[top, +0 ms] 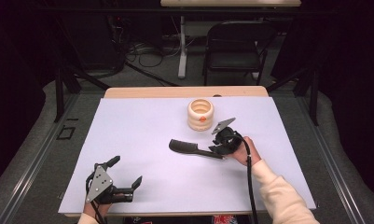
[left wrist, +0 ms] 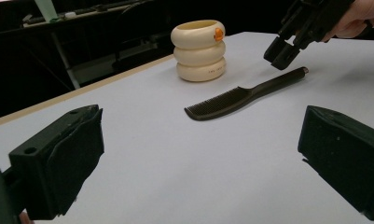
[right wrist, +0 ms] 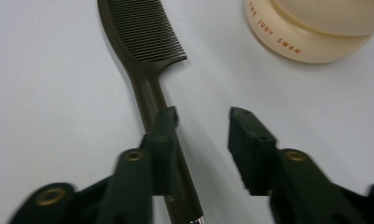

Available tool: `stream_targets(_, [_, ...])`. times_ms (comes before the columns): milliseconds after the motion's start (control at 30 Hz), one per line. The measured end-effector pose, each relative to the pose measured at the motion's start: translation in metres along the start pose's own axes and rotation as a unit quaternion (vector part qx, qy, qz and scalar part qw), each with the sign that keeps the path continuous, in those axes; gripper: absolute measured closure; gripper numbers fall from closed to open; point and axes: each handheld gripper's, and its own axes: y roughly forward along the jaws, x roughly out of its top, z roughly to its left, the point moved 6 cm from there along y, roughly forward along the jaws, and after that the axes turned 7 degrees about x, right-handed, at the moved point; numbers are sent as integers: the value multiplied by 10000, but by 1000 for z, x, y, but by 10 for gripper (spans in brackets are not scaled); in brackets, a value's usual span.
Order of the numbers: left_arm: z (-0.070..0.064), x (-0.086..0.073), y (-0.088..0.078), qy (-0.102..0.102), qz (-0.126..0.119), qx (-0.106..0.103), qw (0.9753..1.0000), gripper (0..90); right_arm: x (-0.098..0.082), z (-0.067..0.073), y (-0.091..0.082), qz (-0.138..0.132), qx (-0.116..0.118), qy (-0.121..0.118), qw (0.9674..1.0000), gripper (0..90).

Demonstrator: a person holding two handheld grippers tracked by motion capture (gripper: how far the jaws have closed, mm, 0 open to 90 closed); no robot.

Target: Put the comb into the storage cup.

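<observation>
Left gripper (top: 127, 175) jaws wide apart, right gripper (right wrist: 202, 140) parted, its jaw hiding comb (right wrist: 142, 51) handle

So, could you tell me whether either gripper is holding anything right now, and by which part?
Nothing is held. The right gripper stands open over the comb's handle, which lies on the table. The left gripper is open and empty.

The white matte table sheet (top: 142, 140) is evenly bright under soft overhead light; the surroundings are dark, shadows faint, and near black jaws slightly blurred.
</observation>
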Motion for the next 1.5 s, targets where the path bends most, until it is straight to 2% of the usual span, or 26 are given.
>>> stream_targets(167, [0, 0, 0, 5, 1, -2, 10000, 3, 3, 2, -5, 49, 21, -74, 10000, 413])
stream_targets(233, [0, 0, 0, 8, 0, -1, 10000, 3, 3, 3, -5, 97, 10, -128, 9999, 316])
stream_targets(300, [0, 0, 0, 8, 0, -1, 10000, 3, 4, 6, -5, 140, 36, -176, 9997, 255])
stream_targets(333, [0, 0, 0, 0, 1, -2, 10000, 3, 4, 6, -5, 140, 36, -176, 9997, 255])
stream_targets(367, [0, 0, 0, 0, 1, -3, 10000, 3, 7, 8, -6, 109, -28, -191, 9998, 196])
stream_targets(467, [0, 0, 0, 11, 3, -3, 10000, 2, 10, 10, -6, 83, -24, -249, 9997, 136])
stream_targets(700, [-1, 0, 1, 24, 3, -8, 10000, 3, 12, 16, 0, 298, -36, -402, 9987, 5])
stream_targets(1000, [-1, 0, 1, 17, 17, -13, 10000, 3, 13, 19, 9, 453, 4, -454, 9979, 0])
stream_targets(1300, [-1, -1, 1, 9, 26, -19, 10000, 3, 17, 25, 15, 634, -35, -619, 9961, 0])
stream_targets(1433, [-1, -1, 1, 11, 26, -20, 10000, 3, 19, 29, 19, 783, -45, -757, 9940, 1])
stream_targets(1500, [-1, -1, 1, 20, 25, -18, 10000, 3, 20, 31, 20, 812, -55, -773, 9937, 31])
